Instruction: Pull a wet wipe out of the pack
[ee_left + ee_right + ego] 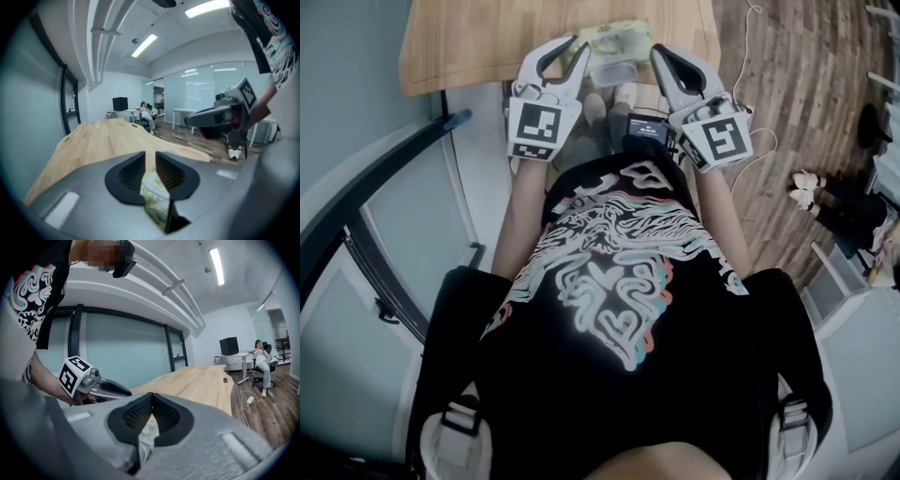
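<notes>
The wet wipe pack (619, 42), pale green with a white lid, lies on the wooden table (487, 37) near its front edge. My left gripper (578, 43) hangs just left of the pack and my right gripper (658, 52) just right of it, both pointing away from the body. In the left gripper view the left gripper (150, 159) is open by a narrow gap, and the pack (157, 192) shows below it, not pinched. In the right gripper view the right gripper (151, 397) is shut, its tips meeting with nothing between them, above the pack (149, 430).
The table (103, 140) stretches far ahead. Wood flooring (797, 84) with a thin cable (748, 56) lies to the right, a glass partition (394, 234) to the left. A small black device (647, 127) sits at the person's waist. A seated person (261, 363) is far off.
</notes>
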Demonstrator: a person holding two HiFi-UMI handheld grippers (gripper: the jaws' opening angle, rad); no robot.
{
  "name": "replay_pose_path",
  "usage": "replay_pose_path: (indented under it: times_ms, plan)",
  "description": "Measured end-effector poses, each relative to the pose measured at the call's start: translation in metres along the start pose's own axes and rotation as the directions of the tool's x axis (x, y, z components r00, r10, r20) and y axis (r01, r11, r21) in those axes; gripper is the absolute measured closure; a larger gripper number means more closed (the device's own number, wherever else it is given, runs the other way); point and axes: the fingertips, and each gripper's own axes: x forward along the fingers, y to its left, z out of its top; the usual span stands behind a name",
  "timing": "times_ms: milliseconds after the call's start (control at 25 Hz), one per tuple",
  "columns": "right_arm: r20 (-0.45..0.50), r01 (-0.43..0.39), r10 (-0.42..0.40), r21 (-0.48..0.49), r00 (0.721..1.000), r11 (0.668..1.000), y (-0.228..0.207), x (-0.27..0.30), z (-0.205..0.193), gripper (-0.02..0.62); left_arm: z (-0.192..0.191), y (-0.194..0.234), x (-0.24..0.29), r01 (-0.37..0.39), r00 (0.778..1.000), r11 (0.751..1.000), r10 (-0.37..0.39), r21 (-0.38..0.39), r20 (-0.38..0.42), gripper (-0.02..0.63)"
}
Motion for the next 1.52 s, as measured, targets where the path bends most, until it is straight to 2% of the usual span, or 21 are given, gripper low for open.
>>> replay_pose_path:
  times_ms: [240, 400, 480, 800, 880, 1040, 1320, 1480, 1520]
  plan:
    - [-0.055, -0.083, 0.082, -0.029, 0.995, 0.996, 0.008, 0.024, -0.021, 0.595, -0.028, -0.011, 0.026, 0.056, 0.996, 0.998, -0.058, -0.032, -0.071, 0.552]
    - [-0.092, -0.119, 0.114, -0.050, 0.989, 0.992, 0.010, 0.032, -0.038, 0.595, -0.048, -0.022, 0.041, 0.122, 0.981, 0.990, -0.131, -0.065, -0.145, 0.551]
    - [-0.104, -0.145, 0.139, -0.056, 0.985, 0.988, 0.013, 0.033, -0.045, 0.595, -0.053, -0.026, 0.047, 0.143, 0.974, 0.988, -0.152, -0.066, -0.168, 0.525]
    - [-0.117, -0.195, 0.187, -0.064, 0.975, 0.979, 0.011, 0.039, -0.057, 0.594, -0.062, -0.043, 0.063, 0.234, 0.942, 0.968, -0.248, -0.087, -0.225, 0.525]
    - [-0.113, -0.205, 0.198, -0.053, 0.974, 0.977, 0.012, 0.040, -0.057, 0.594, -0.063, -0.047, 0.063, 0.249, 0.933, 0.965, -0.263, -0.086, -0.246, 0.560]
    - [-0.122, -0.238, 0.229, -0.066, 0.966, 0.969, 0.019, 0.045, -0.057, 0.594, -0.065, -0.050, 0.064, 0.256, 0.924, 0.960, -0.277, -0.113, -0.263, 0.603]
    - [-0.189, -0.290, 0.269, -0.099, 0.945, 0.952, 0.030, 0.055, -0.069, 0.594, -0.070, -0.038, 0.062, 0.243, 0.918, 0.939, -0.303, -0.244, -0.254, 0.611]
    - [-0.239, -0.314, 0.275, -0.143, 0.931, 0.939, 0.035, 0.059, -0.078, 0.589, -0.069, -0.026, 0.060, 0.212, 0.932, 0.933, -0.282, -0.290, -0.227, 0.611]
    - [-0.255, -0.318, 0.274, -0.151, 0.927, 0.936, 0.035, 0.061, -0.082, 0.551, -0.069, -0.024, 0.059, 0.204, 0.936, 0.933, -0.275, -0.297, -0.222, 0.611]
